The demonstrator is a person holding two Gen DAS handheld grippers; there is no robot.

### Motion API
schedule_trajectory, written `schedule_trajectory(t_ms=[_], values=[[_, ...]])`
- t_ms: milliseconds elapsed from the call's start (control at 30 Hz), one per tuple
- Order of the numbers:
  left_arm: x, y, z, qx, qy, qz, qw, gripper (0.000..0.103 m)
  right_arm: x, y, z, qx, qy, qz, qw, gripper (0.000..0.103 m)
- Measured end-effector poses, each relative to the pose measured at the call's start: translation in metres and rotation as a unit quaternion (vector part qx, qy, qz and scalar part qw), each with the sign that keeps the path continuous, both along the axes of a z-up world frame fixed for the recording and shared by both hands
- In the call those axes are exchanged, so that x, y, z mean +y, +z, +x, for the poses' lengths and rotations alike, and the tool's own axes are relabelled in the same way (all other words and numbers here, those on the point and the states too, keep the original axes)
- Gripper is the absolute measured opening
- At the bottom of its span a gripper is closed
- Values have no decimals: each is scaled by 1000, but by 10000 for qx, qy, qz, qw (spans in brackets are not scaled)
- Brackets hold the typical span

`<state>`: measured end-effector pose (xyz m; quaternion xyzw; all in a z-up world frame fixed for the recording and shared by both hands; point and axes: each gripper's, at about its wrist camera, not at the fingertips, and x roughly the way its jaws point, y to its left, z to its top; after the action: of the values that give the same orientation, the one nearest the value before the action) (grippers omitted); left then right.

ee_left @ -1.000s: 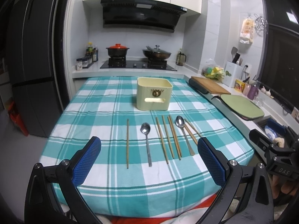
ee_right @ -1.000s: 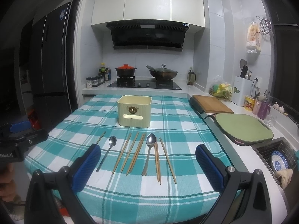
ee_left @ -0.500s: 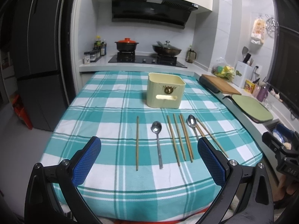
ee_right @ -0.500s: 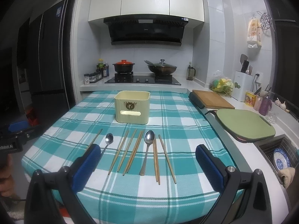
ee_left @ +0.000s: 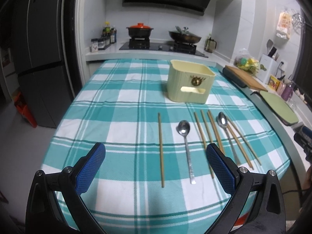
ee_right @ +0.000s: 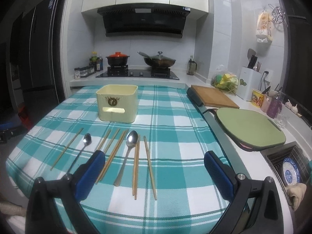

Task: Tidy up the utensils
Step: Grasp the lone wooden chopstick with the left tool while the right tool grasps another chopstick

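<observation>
I have both grippers hovering off the near edge of the table draped in a teal-and-white checked cloth [ee_left: 120,101]. The left gripper [ee_left: 156,167] has its blue-padded jaws spread wide with nothing between them, and the right gripper [ee_right: 155,172] is the same, wide and empty.

The utensils lie in a row on the cloth, just in front of the pale yellow square plastic caddy [ee_left: 190,84], none of them in it yet. From the left: a lone bamboo chopstick [ee_left: 160,150], a small steel spoon [ee_left: 186,146], three bamboo chopsticks close together [ee_left: 206,130], then a larger steel spoon [ee_right: 126,154] touching the last few bamboo chopsticks [ee_right: 148,165] at the right end.

I judge all of these light and stiff. The chopsticks lie flat and thin, so I expect them to roll or slide under a pad; I would pinch across the middle of the shaft. The spoons look slick, and I would take them on the handle just below the bowl, where the curve lifts off the cloth.

The caddy carries a round gold emblem above a slot handle, with no words I can make out. There is light lettering on the black range hood [ee_right: 143,22], but it is too small for me to read.
</observation>
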<state>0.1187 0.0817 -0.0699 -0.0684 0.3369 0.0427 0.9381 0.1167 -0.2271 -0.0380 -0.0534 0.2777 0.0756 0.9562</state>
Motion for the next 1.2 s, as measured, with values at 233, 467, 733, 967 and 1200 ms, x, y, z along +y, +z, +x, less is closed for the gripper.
schedule_trajectory(t_ms=[233, 467, 733, 967, 1200], values=[[6, -37, 50, 471, -156, -50, 9988, 103, -12, -40, 46, 574, 219, 8, 9981, 98], [3, -74, 96, 905, -341, -12, 9953, 102, -6, -78, 91, 989, 541, 54, 9936, 76], [0, -114, 137, 1425, -432, 172, 9887, 102, -2, -125, 145, 1671, 798, -15, 9827, 52], [3, -138, 159, 1739, -392, 272, 9836, 102, 15, -146, 165, 2175, 1286, -86, 9675, 48], [4, -139, 173, 1825, -453, 343, 9816, 103, 30, -152, 178, 2286, 1499, -442, 9609, 47]])
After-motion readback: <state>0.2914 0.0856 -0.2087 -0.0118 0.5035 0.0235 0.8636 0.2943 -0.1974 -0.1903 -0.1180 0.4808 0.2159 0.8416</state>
